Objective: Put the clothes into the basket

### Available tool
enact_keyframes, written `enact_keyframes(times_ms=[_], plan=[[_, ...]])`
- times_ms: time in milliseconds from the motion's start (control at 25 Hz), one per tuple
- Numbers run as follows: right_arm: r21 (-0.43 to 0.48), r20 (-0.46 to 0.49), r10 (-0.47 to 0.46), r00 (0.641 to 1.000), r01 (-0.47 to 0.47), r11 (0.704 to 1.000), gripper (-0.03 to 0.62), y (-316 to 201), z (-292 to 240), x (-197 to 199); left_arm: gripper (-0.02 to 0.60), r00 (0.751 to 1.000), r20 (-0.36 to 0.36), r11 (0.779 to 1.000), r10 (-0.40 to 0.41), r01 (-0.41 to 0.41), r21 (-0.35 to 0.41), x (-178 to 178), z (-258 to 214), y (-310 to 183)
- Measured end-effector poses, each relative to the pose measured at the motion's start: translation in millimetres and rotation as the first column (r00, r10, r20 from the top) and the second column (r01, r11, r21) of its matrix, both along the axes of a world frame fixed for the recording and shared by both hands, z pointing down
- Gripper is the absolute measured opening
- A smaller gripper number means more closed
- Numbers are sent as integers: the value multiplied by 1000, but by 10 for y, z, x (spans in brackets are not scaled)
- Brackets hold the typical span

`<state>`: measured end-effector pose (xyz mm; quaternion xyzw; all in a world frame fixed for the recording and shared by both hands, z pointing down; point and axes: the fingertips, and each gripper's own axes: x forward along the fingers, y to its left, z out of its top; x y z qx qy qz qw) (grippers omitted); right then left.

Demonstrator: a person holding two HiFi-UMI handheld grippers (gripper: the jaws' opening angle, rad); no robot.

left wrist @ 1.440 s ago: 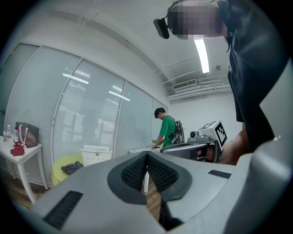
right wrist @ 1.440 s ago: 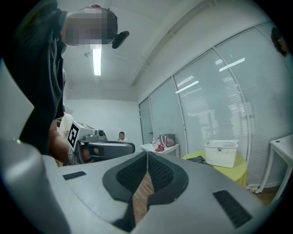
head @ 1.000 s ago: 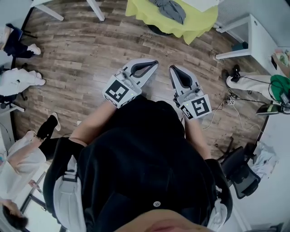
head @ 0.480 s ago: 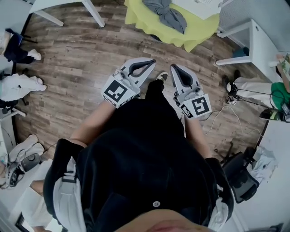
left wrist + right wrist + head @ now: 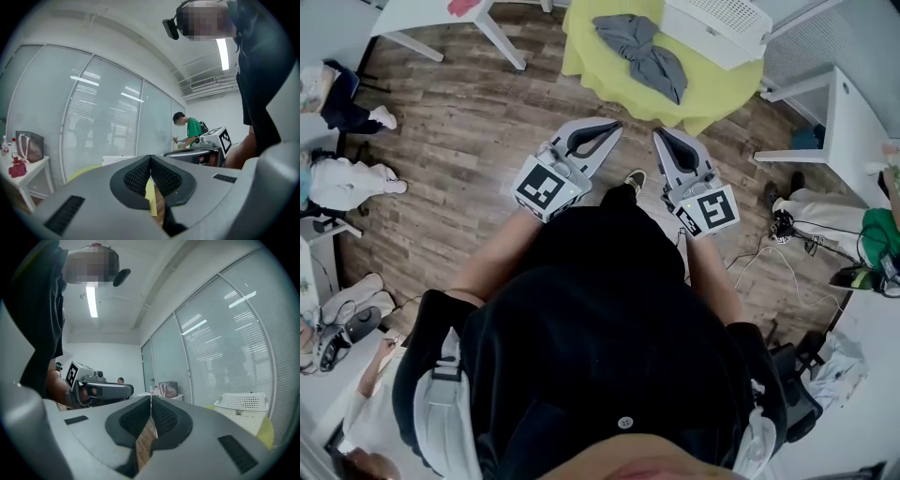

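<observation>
A grey garment (image 5: 642,47) lies crumpled on a round table under a yellow cloth (image 5: 614,80), at the top of the head view. The white perforated basket (image 5: 717,28) stands on the same table to the garment's right; it also shows in the right gripper view, basket (image 5: 243,404), and faintly in the left gripper view, basket (image 5: 117,160). My left gripper (image 5: 616,127) and right gripper (image 5: 658,135) are held side by side in front of my body, short of the table. Both are shut and empty, the left gripper (image 5: 150,157) and the right gripper (image 5: 151,397) with jaws meeting.
A white table (image 5: 441,17) stands at the top left and a white desk (image 5: 853,122) at the right, with cables (image 5: 783,225) on the wooden floor. Seated people's legs (image 5: 347,178) are at the left. A person in a green shirt (image 5: 190,131) stands at the far right.
The yellow table, the garment and the basket have come further into the head view. My shoe now shows between the grippers. Both grippers keep their pose and stay shut.
</observation>
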<state>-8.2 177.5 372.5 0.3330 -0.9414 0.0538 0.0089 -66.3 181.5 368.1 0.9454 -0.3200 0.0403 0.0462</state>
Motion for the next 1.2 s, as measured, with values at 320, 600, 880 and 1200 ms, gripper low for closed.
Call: enact_keyframes(times_ms=[320, 600, 880, 1200], plan=[[-70, -18, -46, 999, 45, 997, 26, -728, 230, 369, 11, 997, 25, 998, -67, 67, -18, 325, 77, -725], [-103, -32, -94, 995, 90, 991, 26, -1163, 411, 636, 11, 993, 28, 994, -113, 114, -7, 577, 95, -1172], [-148, -79, -134, 988, 122, 981, 26, -1496, 651, 560, 11, 990, 51, 990, -133, 134, -33, 551, 309, -1546], [-201, -135, -102, 986, 74, 977, 27, -2079, 938, 436, 11, 994, 74, 994, -77, 82, -66, 444, 652, -2184]])
